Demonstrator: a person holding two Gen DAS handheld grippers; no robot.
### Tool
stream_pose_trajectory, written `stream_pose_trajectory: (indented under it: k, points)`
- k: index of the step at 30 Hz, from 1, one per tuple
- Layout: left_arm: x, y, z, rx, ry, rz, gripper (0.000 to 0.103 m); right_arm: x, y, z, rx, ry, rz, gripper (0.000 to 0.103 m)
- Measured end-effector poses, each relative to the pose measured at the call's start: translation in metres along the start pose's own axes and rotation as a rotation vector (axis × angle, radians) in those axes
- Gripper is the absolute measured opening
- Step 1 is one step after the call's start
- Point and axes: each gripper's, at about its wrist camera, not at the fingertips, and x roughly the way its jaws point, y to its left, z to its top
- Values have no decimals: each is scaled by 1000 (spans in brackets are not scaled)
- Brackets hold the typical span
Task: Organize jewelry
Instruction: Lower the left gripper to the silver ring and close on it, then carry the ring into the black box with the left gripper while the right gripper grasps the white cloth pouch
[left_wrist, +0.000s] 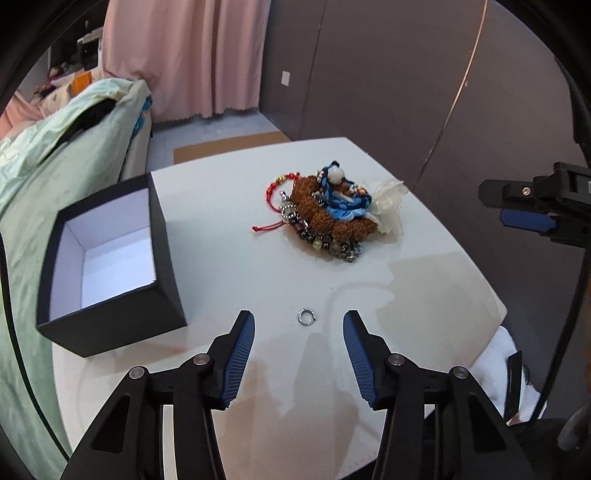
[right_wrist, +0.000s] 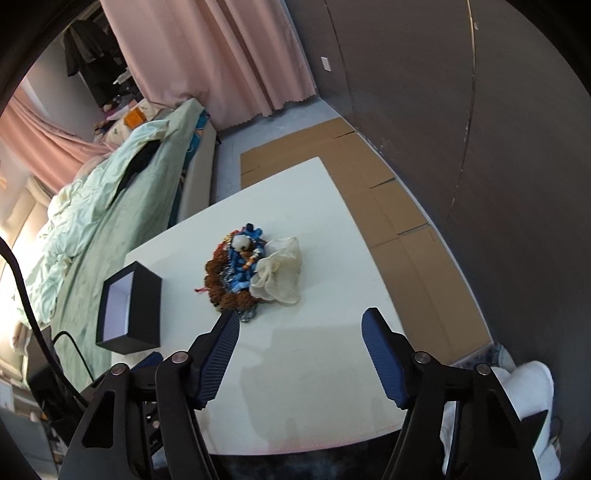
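The left gripper (left_wrist: 299, 325) is pointing steeply down at a small silver ring (left_wrist: 307, 316) lying alone on the white surface (left_wrist: 424, 288), just beyond and between its blue fingers (left_wrist: 242, 354). The fingers are standing partly apart with nothing held; the ring is sitting in the gap but neither pad is touching it.

The step in hand, as I am judging it, is picking up this ring to drop it into the open black box (left_wrist: 110, 254) at the left edge of the surface. The ring is thin and lying flat, so the tips are needing to come right down onto the surface on either side of it before squeezing; closing from too high is likely to miss it or flick it away. Keeping the ring centred between the pads matters, since a glancing pinch could send it skidding on the smooth top.

The right gripper (right_wrist: 300, 321) is hovering with fingers wide and empty, aimed toward the pile of bracelets (right_wrist: 236, 277) and a cream fabric flower (right_wrist: 279, 277) in the middle of the surface, well apart from the ring. Its left fingertip is overlapping the pile's near edge in the right wrist view; whether it is touching I cannot tell.
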Motion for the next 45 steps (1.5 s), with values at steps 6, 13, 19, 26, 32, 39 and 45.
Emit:
stream_pose_trajectory:
  k: [6, 13, 19, 26, 32, 39, 45]
  points:
    - [17, -5, 2, 15, 24, 7, 48, 1, -11, 5, 37, -2, 0, 64]
    - [34, -14, 2, 36, 51, 33, 28, 5, -15, 7, 60, 5, 20, 64]
    - [35, -18, 1, 69, 41, 77, 13, 7, -13, 7, 58, 8, 29, 64]
    - [21, -14, 8, 47, 6, 53, 13, 19, -16, 10, 94, 26, 86, 64]
    - [-1, -3, 20, 7, -53, 40, 13, 39, -13, 13, 140, 61, 154, 57]
    - [-15, 12, 31, -31, -91, 24, 13, 71, -9, 23, 218, 105, 219, 57]
    - [-31, 21, 38, -55, -142, 29, 13, 99, -7, 32, 259, 113, 217, 57]
